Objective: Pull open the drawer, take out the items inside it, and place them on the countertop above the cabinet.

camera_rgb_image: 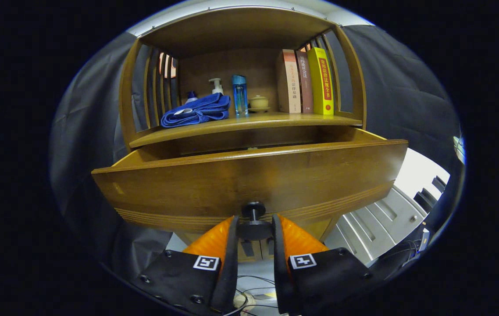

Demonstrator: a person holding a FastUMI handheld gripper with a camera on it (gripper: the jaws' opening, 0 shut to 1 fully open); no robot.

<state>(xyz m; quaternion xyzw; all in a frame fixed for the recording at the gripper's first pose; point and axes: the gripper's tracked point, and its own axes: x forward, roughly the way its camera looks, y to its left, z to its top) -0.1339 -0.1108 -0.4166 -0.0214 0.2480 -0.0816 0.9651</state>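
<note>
On the countertop (249,122) above the drawer, a folded blue towel (197,112) lies toward the left edge, with a pump bottle (216,85) behind it. A blue bottle (240,94) and a small lidded cup (258,103) stand near the middle, and three books (305,81) stand upright at the right end. White cabinet doors (376,224) show beyond the drawer's right corner. The wooden drawer (249,180) is pulled out, its broad front hiding whatever lies inside. The gripper (254,228) is closed on the dark knob (254,221) at the front's lower edge, both fingers pressing it.
</note>
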